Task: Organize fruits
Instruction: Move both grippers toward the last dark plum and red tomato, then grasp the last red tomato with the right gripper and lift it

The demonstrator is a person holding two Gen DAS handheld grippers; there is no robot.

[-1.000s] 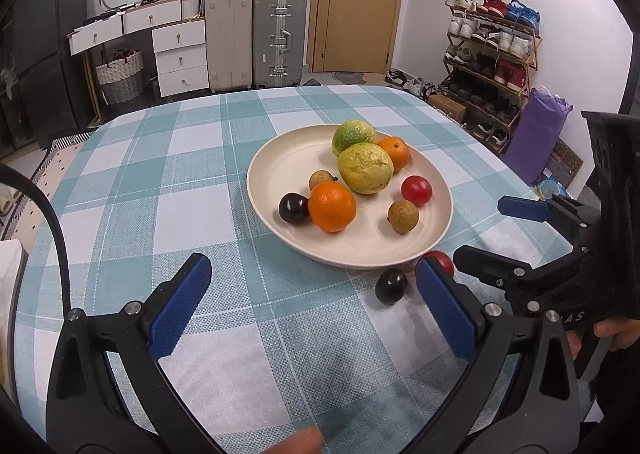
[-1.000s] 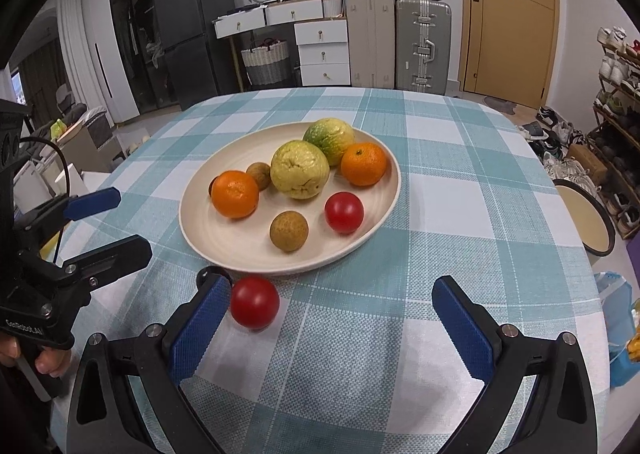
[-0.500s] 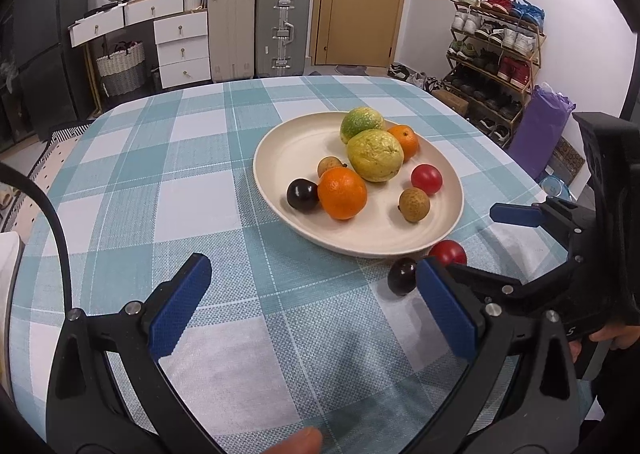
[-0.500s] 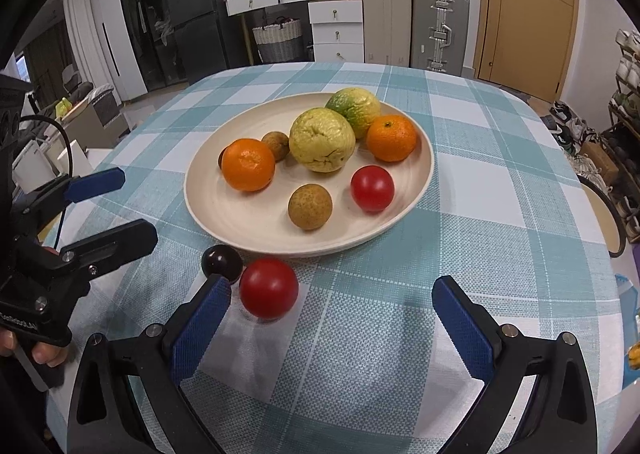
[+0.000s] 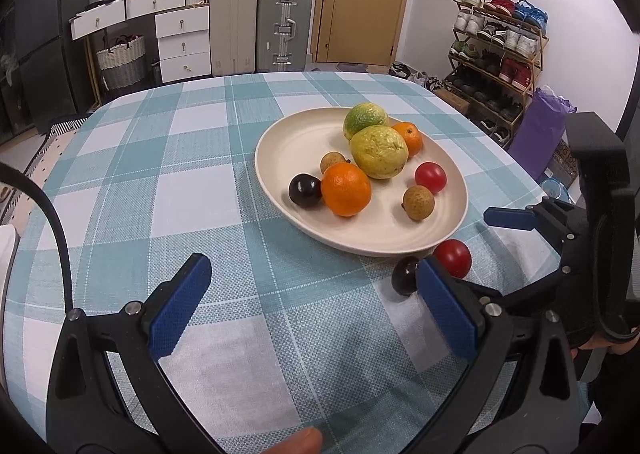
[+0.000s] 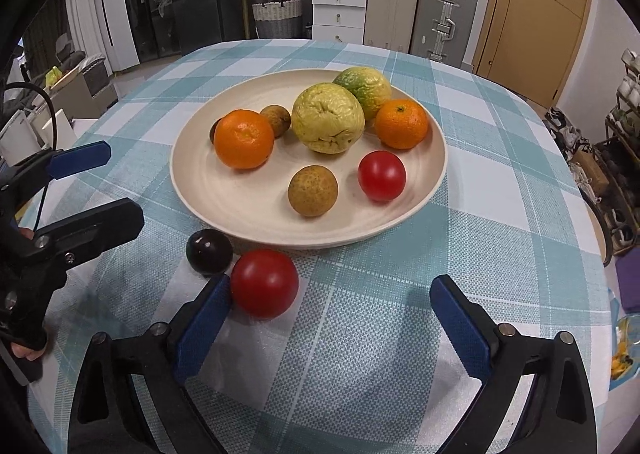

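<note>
A cream plate (image 6: 400, 221) on the checked tablecloth holds two oranges, two big yellow-green fruits, a red tomato (image 6: 382, 175), brown longans and a dark plum (image 5: 305, 190). In front of the plate, on the cloth, lie a second red tomato (image 6: 264, 284) and a dark plum (image 6: 209, 252), side by side. My right gripper (image 6: 332, 306) straddles that tomato, which sits against its left pad (image 6: 202, 328). Its jaws are closing, with the right pad still far from the fruit. My left gripper (image 5: 314, 308) hangs open over bare cloth, left of both loose fruits.
The loose tomato (image 5: 453, 258) and plum (image 5: 405, 276) lie close to the plate's near rim (image 5: 360, 250). The table's edge drops off on the right toward a shoe rack (image 5: 496, 53) and a purple bag (image 5: 540, 125). Suitcases (image 5: 284, 25) and drawers stand beyond the far edge.
My right gripper has come down and closer to the loose tomato, which now lies between its fingers. The dark plum beside it has come into the right wrist view. The left gripper barely moved.
</note>
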